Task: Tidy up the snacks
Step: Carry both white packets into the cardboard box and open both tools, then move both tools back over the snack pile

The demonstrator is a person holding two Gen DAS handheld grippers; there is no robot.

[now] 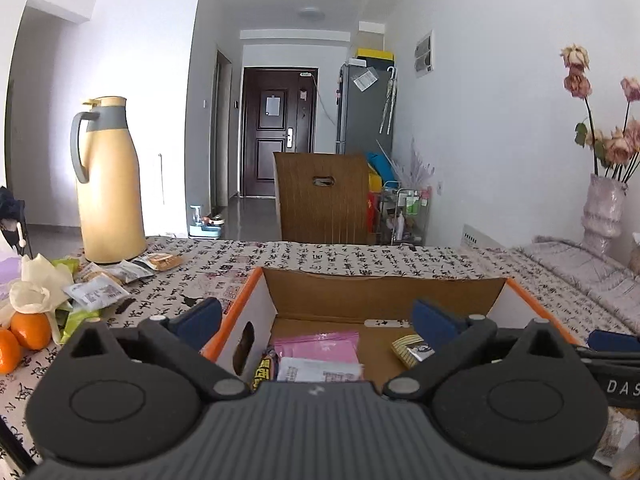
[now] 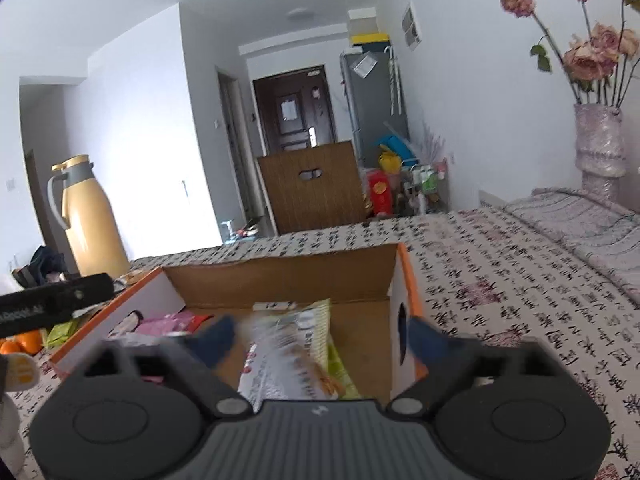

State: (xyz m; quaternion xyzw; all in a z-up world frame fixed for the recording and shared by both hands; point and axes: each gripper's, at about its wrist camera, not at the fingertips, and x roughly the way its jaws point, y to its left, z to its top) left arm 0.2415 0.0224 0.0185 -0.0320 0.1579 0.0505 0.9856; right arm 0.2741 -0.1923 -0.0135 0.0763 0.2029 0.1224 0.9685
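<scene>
My table [image 1: 360, 256] is covered in a cloth printed with black brush characters, flat and matte. On it sits an open cardboard box [image 1: 384, 292], rectangular, raw brown inside, white outside with orange edges and an oval hand hole in each short wall. To the far left stands a tall, smooth yellow jug [image 1: 110, 184] with a grey handle, and in front of it lies a loose heap of glossy snack packets [image 1: 100, 288] beside two round oranges [image 1: 24, 340].

Inside the box, flat on the floor, I see a pink plastic bag [image 1: 324, 346] with a white packet [image 1: 316, 370] overlapping its near edge, and a small striped yellow packet [image 1: 410, 350] lying at a slant toward the right.

My left tongs [image 1: 316, 320] stand wide apart above the near left part of the box, nothing between the blue pads; the pink bag lies just below and between them.

My right tongs [image 2: 320, 338] are also spread wide over the right half of the box. Between them is a long, crinkly snack bag [image 2: 296, 360], white and green, blurred, its long axis running away from me toward the far wall. The pads do not press on it.
</scene>
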